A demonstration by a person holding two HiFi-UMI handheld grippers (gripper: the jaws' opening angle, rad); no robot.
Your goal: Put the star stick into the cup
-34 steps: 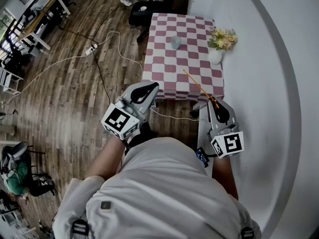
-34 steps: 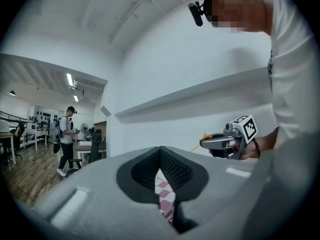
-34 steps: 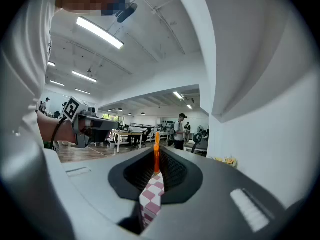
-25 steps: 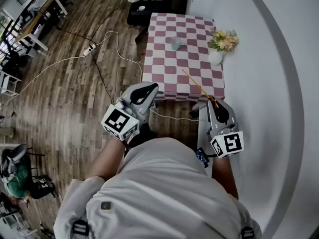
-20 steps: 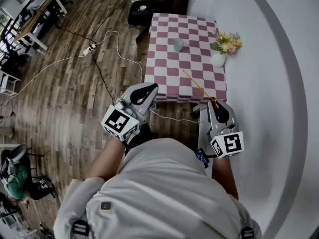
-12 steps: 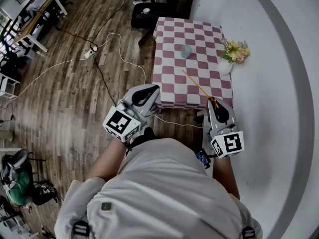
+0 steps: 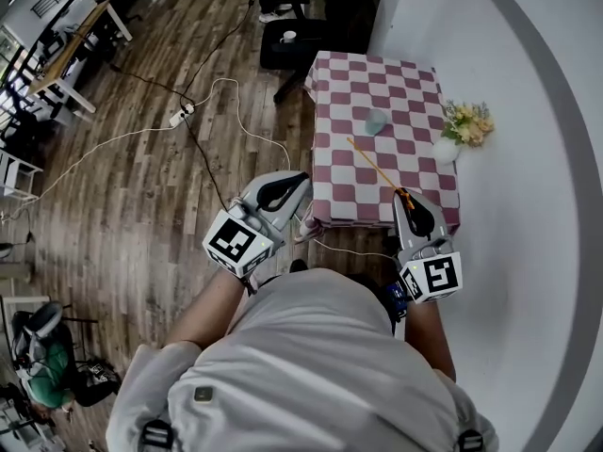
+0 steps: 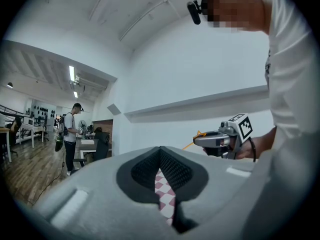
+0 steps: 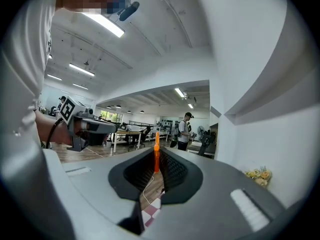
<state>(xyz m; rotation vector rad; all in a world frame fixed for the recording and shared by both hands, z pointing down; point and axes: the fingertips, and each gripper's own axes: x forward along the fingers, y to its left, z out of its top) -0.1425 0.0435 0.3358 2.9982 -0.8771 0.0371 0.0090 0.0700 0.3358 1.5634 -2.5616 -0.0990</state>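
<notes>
A thin orange star stick [image 7: 375, 166] slants out over the pink-and-white checked table [image 7: 350, 175]. My right gripper [image 7: 406, 199] is shut on its near end, just short of the table's front edge. In the right gripper view the star stick [image 9: 156, 153] stands pinched between the jaws of the right gripper [image 9: 156, 165]. A pale blue-grey cup [image 7: 376, 121] stands mid-table, well beyond the stick's far tip. My left gripper [image 7: 285, 188] is shut and holds nothing, left of the table's corner. Its own view has the left gripper [image 8: 161, 153] with only a sliver of checked cloth [image 8: 165, 196] past the jaws.
A white vase of yellow flowers [image 7: 454, 136] stands at the table's right edge by the curved white wall [image 7: 528, 158]. A black chair [image 7: 301, 38] sits behind the table. A white cable [image 7: 226, 97] and power strip [image 7: 182, 115] lie on the wooden floor at left.
The table has come nearer and shifted right in the head view as the person stepped toward it. Both grippers keep their pose, the right one still holding the stick.
</notes>
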